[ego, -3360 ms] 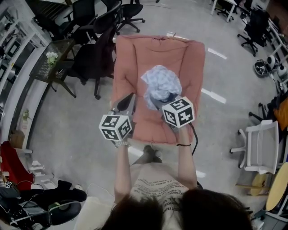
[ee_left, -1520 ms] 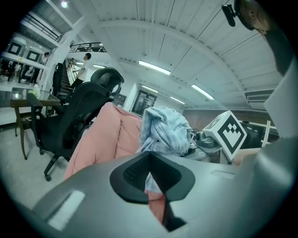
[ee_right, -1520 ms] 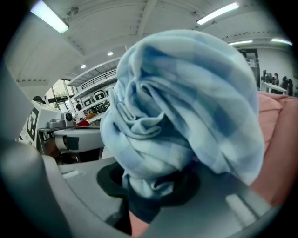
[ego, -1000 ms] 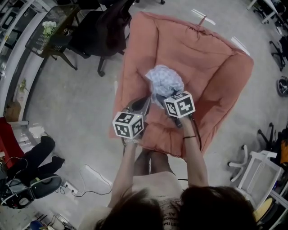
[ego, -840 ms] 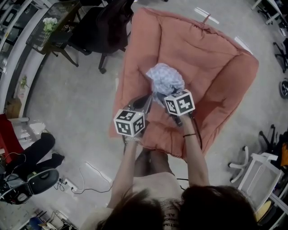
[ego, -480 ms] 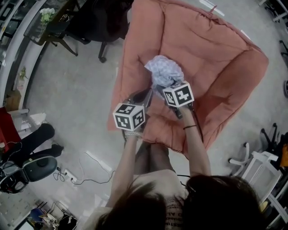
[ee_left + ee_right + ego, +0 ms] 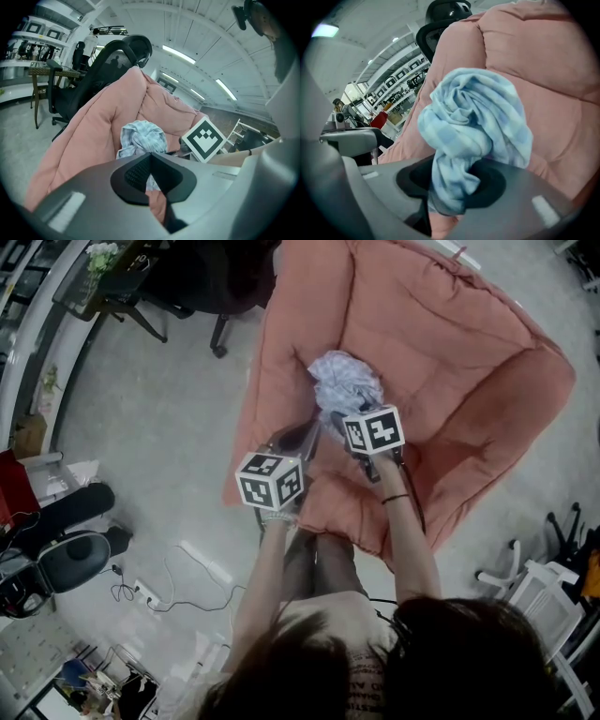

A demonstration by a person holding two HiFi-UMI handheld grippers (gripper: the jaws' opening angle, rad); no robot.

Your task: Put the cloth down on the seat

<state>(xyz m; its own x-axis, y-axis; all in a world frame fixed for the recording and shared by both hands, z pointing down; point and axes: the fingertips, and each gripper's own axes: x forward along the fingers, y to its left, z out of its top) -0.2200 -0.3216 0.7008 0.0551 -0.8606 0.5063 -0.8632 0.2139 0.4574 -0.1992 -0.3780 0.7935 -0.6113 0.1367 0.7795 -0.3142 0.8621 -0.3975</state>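
A crumpled pale blue checked cloth (image 7: pixel 345 385) (image 7: pixel 473 122) hangs just over the middle of the pink padded seat (image 7: pixel 450 343) (image 7: pixel 543 61). My right gripper (image 7: pixel 339 418) (image 7: pixel 454 183) holds a fold of the cloth between its jaws, and those jaws are opening. The bulk of the cloth bunches in front of them. My left gripper (image 7: pixel 307 432) (image 7: pixel 150 155) is shut with nothing in it, close to the left of the cloth (image 7: pixel 140 136) and near the seat's front edge (image 7: pixel 93 126). The right gripper's marker cube (image 7: pixel 205 139) shows in the left gripper view.
A black office chair (image 7: pixel 225 277) stands behind the seat's left side, next to a small table with flowers (image 7: pixel 103 259). A white chair (image 7: pixel 534 582) is at the right. Cables (image 7: pixel 159 596) and dark bags (image 7: pixel 56 549) lie on the floor at the left.
The person has come closer to the seat. Both grippers and the cloth have gone a little farther in over the cushion. The cloth stays in the right gripper.
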